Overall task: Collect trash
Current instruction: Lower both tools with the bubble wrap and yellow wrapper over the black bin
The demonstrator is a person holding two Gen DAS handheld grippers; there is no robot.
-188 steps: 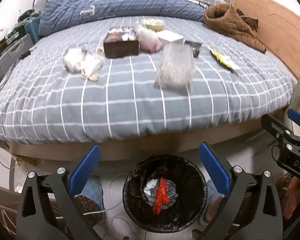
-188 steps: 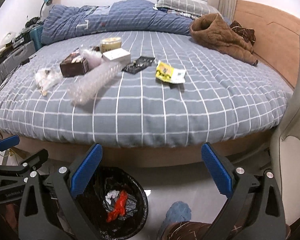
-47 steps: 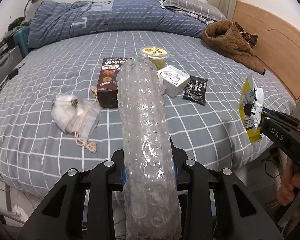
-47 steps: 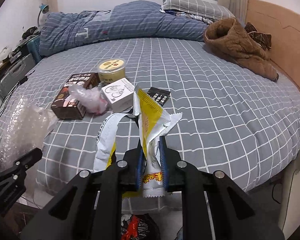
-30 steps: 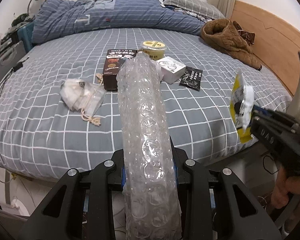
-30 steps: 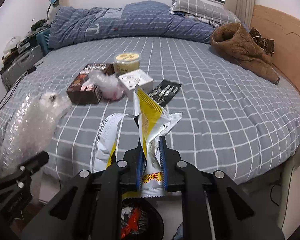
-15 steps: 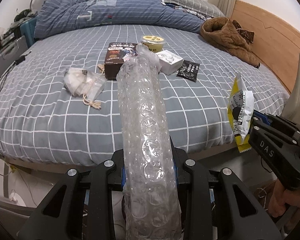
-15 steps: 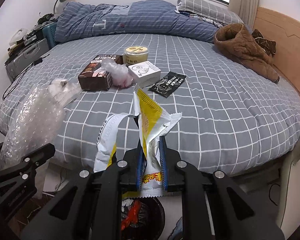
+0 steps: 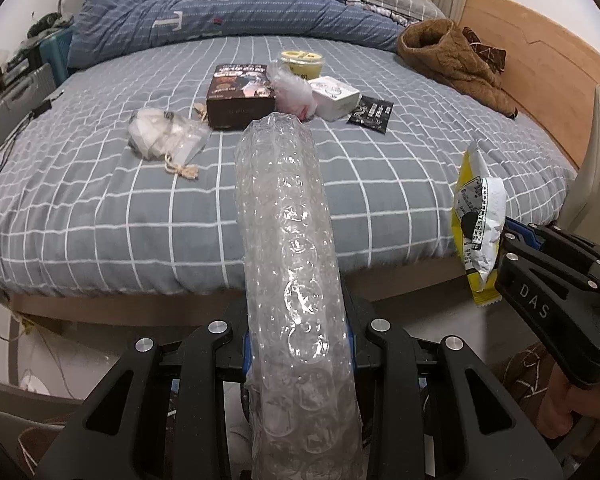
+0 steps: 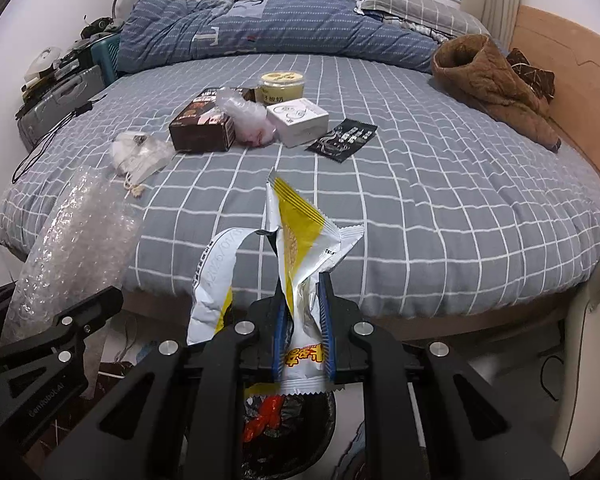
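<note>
Fingers (image 9: 352, 356) of the left gripper (image 9: 298, 354) are pressing in tight on a long roll of clear bubble wrap (image 9: 292, 264), which is standing up between them in front of the near edge of the bed (image 9: 100, 216). Blue-padded fingers (image 10: 326, 320) of the right gripper (image 10: 302, 324) are likewise pinching a torn yellow and silver snack wrapper (image 10: 300, 248), and it is hanging directly above a black-lined trash bin (image 10: 300, 440) on the floor below the bed's near edge. Something red and something silver are lying inside the bin.

More items are sitting toward the middle of the grey checked bed: a dark brown box (image 9: 240, 94), a crumpled clear plastic bag (image 9: 292, 90) touching it, a round yellow-lidded tub (image 9: 302, 62) behind, a small white box (image 9: 334, 96), and a flat black packet (image 9: 371, 113) just beside that. A white pouch with a drawstring (image 9: 162, 140) is lying apart, nearer the left edge. A brown fleece garment (image 9: 452, 56) is resting at the far right edge.
</note>
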